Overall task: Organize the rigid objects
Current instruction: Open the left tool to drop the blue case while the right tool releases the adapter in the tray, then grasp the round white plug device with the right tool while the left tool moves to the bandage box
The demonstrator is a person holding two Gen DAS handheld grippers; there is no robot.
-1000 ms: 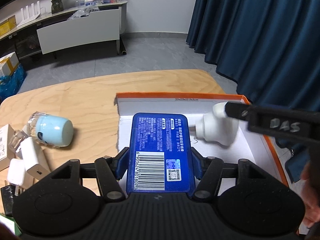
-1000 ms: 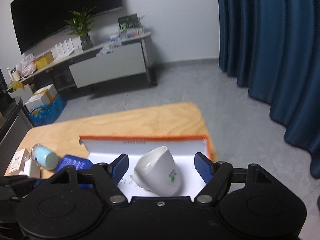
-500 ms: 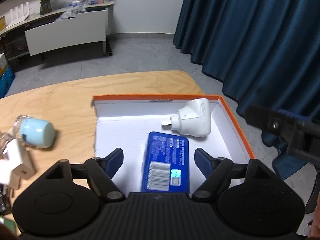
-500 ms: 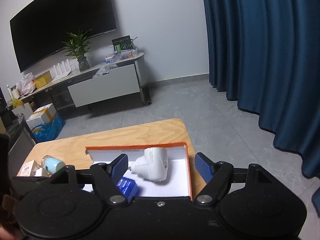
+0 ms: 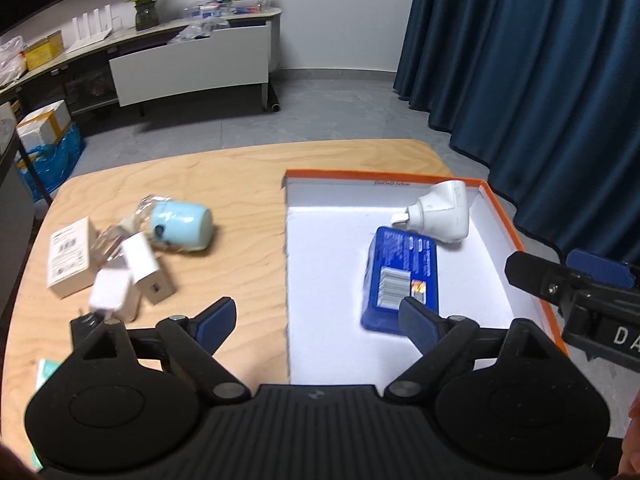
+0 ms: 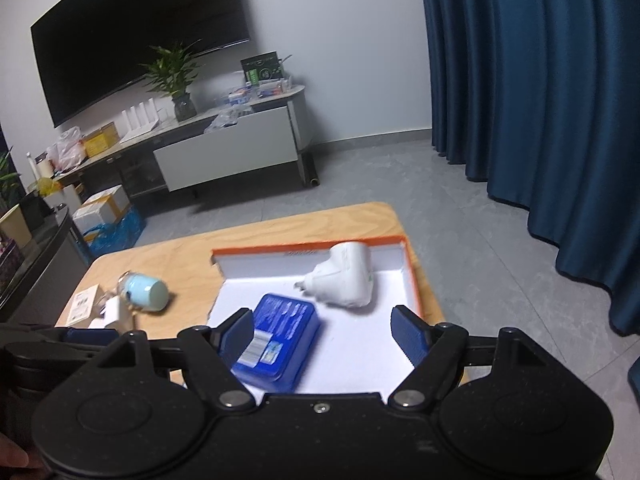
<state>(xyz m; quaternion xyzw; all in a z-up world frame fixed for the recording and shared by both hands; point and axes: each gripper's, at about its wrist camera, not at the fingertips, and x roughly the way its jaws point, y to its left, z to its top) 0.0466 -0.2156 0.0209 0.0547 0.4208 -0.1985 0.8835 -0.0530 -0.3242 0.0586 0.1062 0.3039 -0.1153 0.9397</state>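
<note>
A blue barcoded box lies flat in the white tray with an orange rim, next to a white plug adapter. My left gripper hovers over the tray's left wall; its jaws are opening and nothing is between them. The right wrist view shows my right gripper open and empty, held back above the blue box and the adapter. One right finger shows at the tray's right side.
On the wooden table left of the tray lie a pale blue jar on its side, two white chargers and a small white carton. Dark blue curtains hang to the right. Beyond the table's far edge is grey floor.
My left gripper let go of the blue box, which now rests in the tray, then opened wide and drew back leftward. My right gripper pulled back from the white adapter.
</note>
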